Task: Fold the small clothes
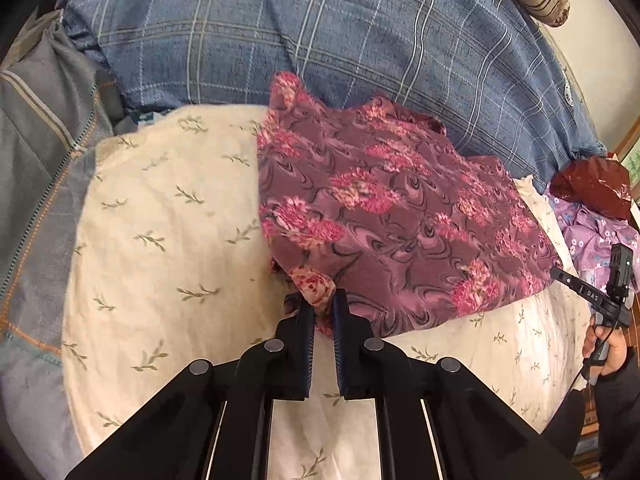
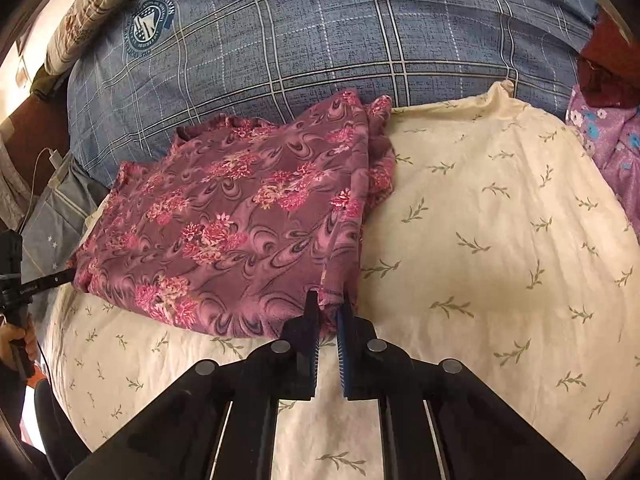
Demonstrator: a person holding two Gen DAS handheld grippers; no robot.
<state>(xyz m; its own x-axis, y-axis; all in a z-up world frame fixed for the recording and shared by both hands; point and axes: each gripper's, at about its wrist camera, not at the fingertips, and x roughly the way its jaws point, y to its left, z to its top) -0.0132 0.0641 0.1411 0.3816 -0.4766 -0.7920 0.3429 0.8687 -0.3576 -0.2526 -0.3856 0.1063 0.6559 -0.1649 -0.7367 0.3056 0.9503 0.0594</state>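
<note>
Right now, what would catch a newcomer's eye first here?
The maroon flowered garment lying on a cream pillow stands out most. Each black claw, left and right, is shut on one near corner of it. Behind lies a blue checked pillow.

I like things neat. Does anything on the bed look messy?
The floral cloth is not squared: its far corner sticks up in a rumpled point. Both grippers, left and right, pinch its near corners.

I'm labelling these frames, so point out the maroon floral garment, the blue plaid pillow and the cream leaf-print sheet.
maroon floral garment [image 1: 400,216], left wrist view, middle of its top layer.
blue plaid pillow [image 2: 340,40], right wrist view, centre of its face.
cream leaf-print sheet [image 2: 500,248], right wrist view, bare stretch.
</note>
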